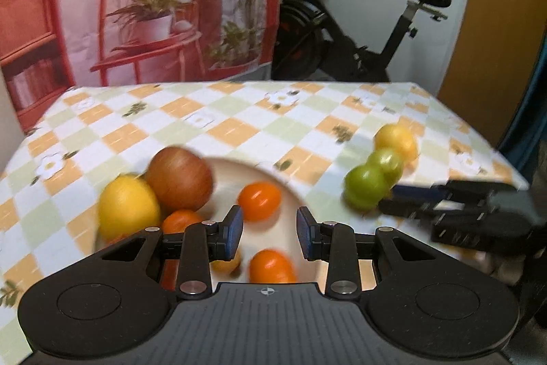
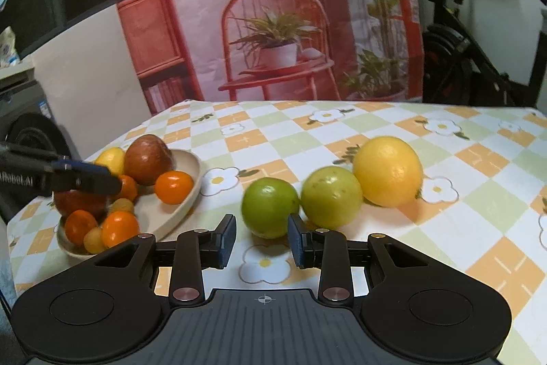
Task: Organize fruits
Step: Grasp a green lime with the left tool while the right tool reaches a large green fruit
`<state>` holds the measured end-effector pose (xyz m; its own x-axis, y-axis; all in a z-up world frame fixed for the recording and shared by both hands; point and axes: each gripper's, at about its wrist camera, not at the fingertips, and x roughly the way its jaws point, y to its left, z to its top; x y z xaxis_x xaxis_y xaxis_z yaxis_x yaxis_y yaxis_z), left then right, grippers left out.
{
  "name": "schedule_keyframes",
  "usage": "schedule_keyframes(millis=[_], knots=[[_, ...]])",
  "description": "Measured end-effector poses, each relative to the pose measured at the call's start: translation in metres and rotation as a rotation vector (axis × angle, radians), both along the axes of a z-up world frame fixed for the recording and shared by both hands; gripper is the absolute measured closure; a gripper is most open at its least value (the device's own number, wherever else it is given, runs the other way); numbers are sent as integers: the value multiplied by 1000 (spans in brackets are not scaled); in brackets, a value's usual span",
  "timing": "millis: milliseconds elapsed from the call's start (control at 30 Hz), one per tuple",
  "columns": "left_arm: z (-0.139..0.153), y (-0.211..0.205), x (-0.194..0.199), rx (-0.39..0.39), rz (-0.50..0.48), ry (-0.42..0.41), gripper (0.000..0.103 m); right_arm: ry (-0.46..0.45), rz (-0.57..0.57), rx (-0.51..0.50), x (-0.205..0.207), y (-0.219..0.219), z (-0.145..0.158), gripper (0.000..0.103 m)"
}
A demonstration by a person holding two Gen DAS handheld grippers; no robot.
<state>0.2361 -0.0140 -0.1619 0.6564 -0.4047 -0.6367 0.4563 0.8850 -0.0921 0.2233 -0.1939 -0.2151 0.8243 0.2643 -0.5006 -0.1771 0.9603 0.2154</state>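
Note:
A cream plate [image 2: 189, 171] on the checked tablecloth holds a brown-red apple [image 2: 147, 159], a lemon [image 2: 110, 159], several small oranges [image 2: 173, 187] and small yellow fruits. My left gripper [image 1: 270, 232] is open and empty over the plate [image 1: 239, 168], above the oranges [image 1: 259, 200]. Three fruits lie in a row on the cloth: a green one [image 2: 270, 207], a yellow-green one [image 2: 331, 196] and a yellow lemon [image 2: 388, 170]. My right gripper [image 2: 261, 239] is open, its fingertips just short of the green fruit. The right gripper also shows in the left wrist view [image 1: 410, 200].
The table [image 2: 478, 204] ends at the back against a pink printed backdrop [image 2: 273, 5]. An exercise bike [image 1: 342, 33] stands behind the far right corner. A white panel [image 2: 89, 74] and dark appliances stand left of the table.

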Motion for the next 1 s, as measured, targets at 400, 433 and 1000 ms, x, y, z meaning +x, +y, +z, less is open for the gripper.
schedule_keyframes(millis=[400,433,1000], knots=[[-2,-50,26,-46,-57,65,67,17,-6,31,2,-5,-5,69],[-4,-52,27,-43,-60,70,67,17,-5,29,3,-5,-5,69],[-27,-97,44,-22,-134,150,49,12,-126,46,-21,-62,-4,69]])
